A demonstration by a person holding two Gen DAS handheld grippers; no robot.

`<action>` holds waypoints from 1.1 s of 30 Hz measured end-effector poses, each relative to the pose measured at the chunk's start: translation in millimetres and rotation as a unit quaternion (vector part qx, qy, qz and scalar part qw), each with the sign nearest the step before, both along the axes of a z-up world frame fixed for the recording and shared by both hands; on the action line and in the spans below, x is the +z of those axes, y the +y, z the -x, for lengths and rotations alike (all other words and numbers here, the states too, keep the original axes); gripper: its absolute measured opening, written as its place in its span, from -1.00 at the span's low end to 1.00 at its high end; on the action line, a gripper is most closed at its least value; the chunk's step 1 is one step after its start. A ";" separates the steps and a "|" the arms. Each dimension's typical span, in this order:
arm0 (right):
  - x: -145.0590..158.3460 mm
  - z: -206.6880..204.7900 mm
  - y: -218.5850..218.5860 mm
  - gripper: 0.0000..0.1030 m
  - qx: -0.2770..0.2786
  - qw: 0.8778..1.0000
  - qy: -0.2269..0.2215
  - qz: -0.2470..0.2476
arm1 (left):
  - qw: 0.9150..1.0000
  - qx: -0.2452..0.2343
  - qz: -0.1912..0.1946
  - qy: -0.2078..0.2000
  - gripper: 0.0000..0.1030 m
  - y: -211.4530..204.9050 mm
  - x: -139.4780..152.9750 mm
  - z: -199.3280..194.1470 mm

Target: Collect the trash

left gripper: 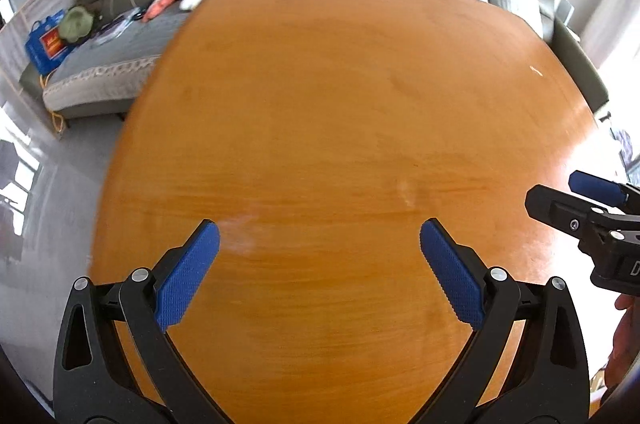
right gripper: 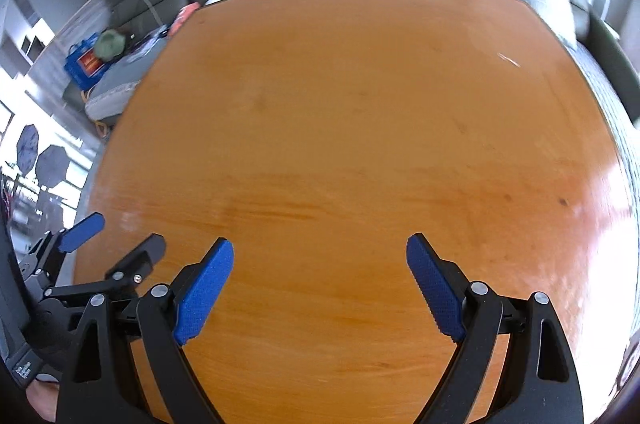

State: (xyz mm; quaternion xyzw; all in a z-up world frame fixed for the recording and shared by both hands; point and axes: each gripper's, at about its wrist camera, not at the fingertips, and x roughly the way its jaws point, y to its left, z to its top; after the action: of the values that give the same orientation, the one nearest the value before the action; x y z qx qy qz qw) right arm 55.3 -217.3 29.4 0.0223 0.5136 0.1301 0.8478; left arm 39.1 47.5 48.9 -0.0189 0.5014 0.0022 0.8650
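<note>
From where I'm driving, both grippers hang over a wooden table [left gripper: 320, 128]. The only trash I spot is one tiny white scrap [left gripper: 536, 70], thin and pale like a sliver, near the table's far right edge. My left gripper [left gripper: 320, 236] and right gripper [right gripper: 320, 256] both have jaws spread wide, nothing between them, well short of it.

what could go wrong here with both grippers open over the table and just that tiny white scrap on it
1. The white scrap is small and lies flat near the far right edge of the wooden table; wide pads may slip over it or nudge it off.
2. The left gripper and right gripper are close side by side and could bump.
3. Both views are blurred, so aiming may be off.
</note>
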 end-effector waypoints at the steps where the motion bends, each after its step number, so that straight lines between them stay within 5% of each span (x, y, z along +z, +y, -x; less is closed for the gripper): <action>1: -3.7 0.8 -5.5 0.72 -0.003 1.000 -0.005 0.003 | 1.000 -0.003 -0.001 -0.002 0.88 -5.2 -2.8 0.8; 13: -45.7 19.4 -28.0 0.72 -0.017 0.998 -0.045 0.046 | 0.999 -0.007 -0.029 -0.021 0.88 -44.2 -33.4 12.4; 33: -56.4 21.6 -35.4 0.94 -0.052 0.992 -0.098 0.055 | 0.999 -0.012 -0.019 -0.047 0.88 -41.4 -44.7 20.2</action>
State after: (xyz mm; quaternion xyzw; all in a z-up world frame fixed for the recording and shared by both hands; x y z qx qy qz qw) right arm 33.7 -252.8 -27.0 -0.0105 0.4328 0.0586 0.8995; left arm 18.9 6.1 4.3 0.0032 0.4600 0.0006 0.8879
